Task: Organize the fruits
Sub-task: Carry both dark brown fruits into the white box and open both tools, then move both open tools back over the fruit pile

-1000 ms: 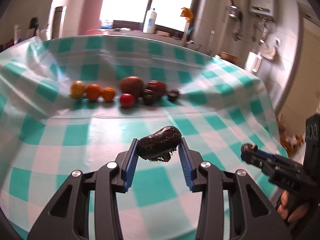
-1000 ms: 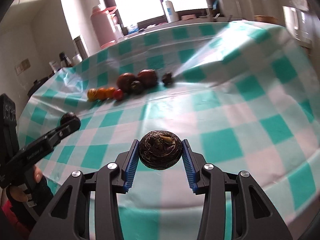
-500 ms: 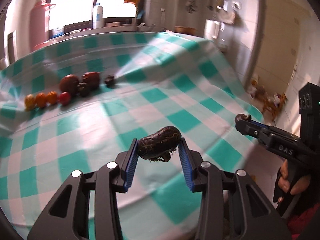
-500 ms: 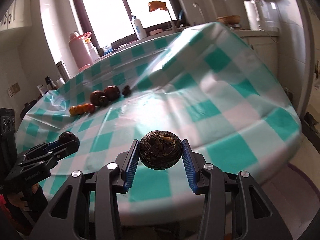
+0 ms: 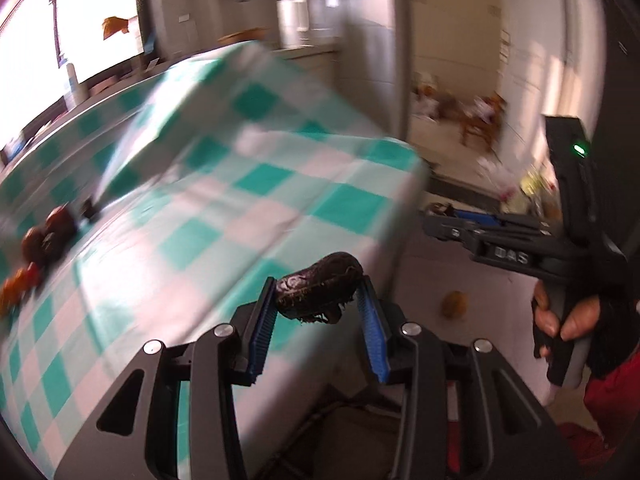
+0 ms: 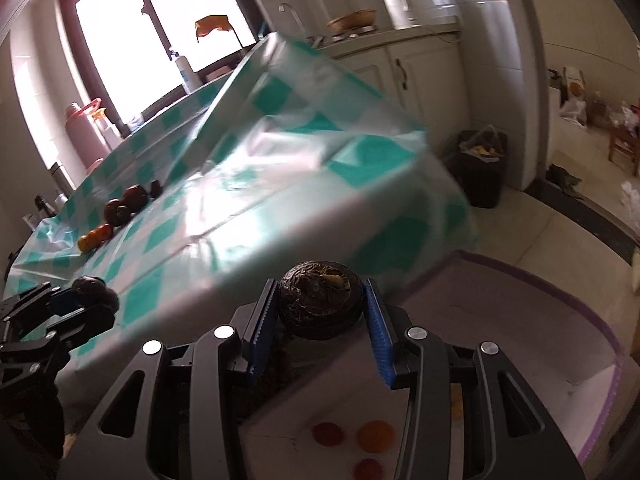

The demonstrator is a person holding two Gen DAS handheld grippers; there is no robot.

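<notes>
Left tongs (image 5: 318,312): clenched on oblong dark fruit (image 5: 320,290), beyond counter (image 5: 280,184) edge. Right tongs (image 6: 320,312): grasping round dark fruit (image 6: 320,300), above tray (image 6: 520,320). Advice: lower gently, release beside tray's small fruits (image 6: 374,434).
</notes>
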